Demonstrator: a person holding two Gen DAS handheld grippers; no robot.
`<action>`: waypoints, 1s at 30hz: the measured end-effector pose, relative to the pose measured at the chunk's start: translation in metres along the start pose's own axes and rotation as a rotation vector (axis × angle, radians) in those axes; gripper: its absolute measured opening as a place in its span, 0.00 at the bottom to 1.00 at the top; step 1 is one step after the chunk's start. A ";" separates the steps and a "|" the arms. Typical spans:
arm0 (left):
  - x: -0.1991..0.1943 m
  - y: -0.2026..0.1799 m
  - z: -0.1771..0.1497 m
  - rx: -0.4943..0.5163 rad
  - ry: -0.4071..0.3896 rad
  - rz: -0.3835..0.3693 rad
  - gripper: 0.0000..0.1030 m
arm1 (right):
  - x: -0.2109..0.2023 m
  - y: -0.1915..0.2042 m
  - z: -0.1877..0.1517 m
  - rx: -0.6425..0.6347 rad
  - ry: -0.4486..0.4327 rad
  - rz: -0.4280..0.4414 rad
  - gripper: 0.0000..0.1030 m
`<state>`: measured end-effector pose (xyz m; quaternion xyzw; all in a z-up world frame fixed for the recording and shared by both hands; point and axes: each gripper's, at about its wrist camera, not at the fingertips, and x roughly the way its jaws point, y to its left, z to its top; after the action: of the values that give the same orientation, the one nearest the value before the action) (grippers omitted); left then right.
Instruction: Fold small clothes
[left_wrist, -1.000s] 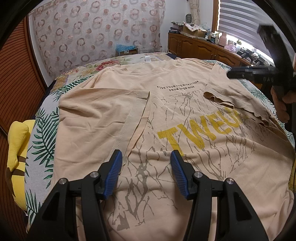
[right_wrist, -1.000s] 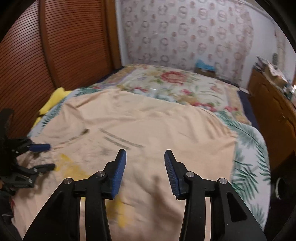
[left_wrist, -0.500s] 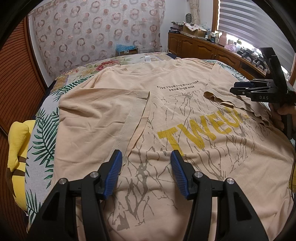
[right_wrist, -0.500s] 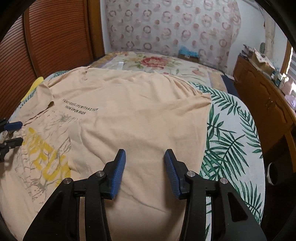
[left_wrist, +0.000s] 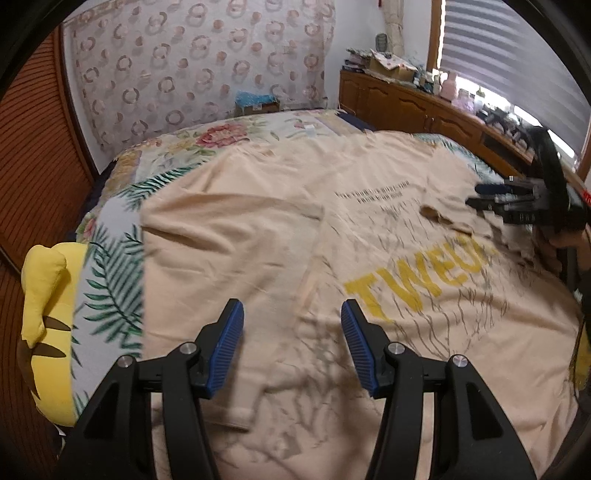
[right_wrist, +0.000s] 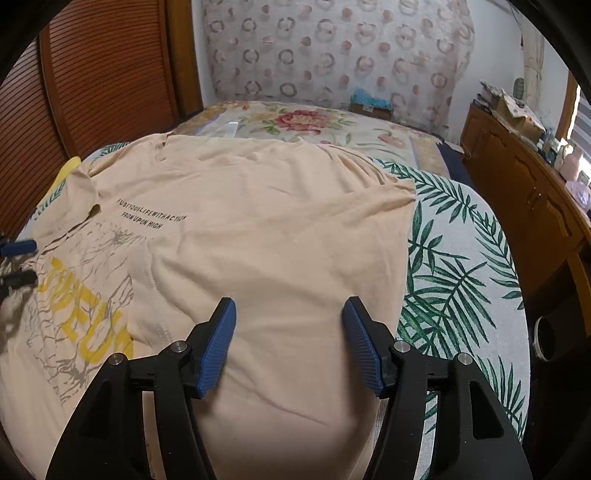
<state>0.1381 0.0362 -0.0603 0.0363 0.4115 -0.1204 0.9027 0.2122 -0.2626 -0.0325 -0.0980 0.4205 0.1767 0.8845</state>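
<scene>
**Shirt on bed, both grippers empty**

Left gripper (left_wrist: 291, 341): jaws apart, nothing between.
Right gripper (right_wrist: 290, 341): jaws just widened, nothing between.
Shirt (right_wrist: 258, 236): spread below and ahead of both.
Bed (right_wrist: 461, 258): beneath shirt.

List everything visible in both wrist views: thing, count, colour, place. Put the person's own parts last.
T-shirt: one, peach with yellow lettering, spread on the bed, both sides folded in.
Bedspread: one, white with green leaves and flowers, under the shirt.
Plush toy: one, yellow, at the bed's edge.
Cabinet: one, brown wood, cluttered top, beside the bed.
Curtain: one, ring-patterned, behind the bed.
Left gripper: black, blue fingers, open above the shirt.
Right gripper: same colours, jaws just opened, nothing between.
</scene>
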 end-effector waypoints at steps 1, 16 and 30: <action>-0.002 0.005 0.002 -0.011 -0.008 -0.005 0.53 | 0.000 0.000 0.000 0.001 0.000 0.001 0.60; 0.025 0.095 0.043 -0.144 -0.008 0.058 0.53 | 0.000 0.000 0.000 0.001 -0.001 0.001 0.61; 0.070 0.129 0.055 -0.250 0.077 0.052 0.53 | 0.000 0.000 0.000 0.000 -0.001 0.001 0.61</action>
<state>0.2544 0.1389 -0.0811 -0.0615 0.4566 -0.0432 0.8865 0.2122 -0.2625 -0.0328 -0.0978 0.4201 0.1771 0.8846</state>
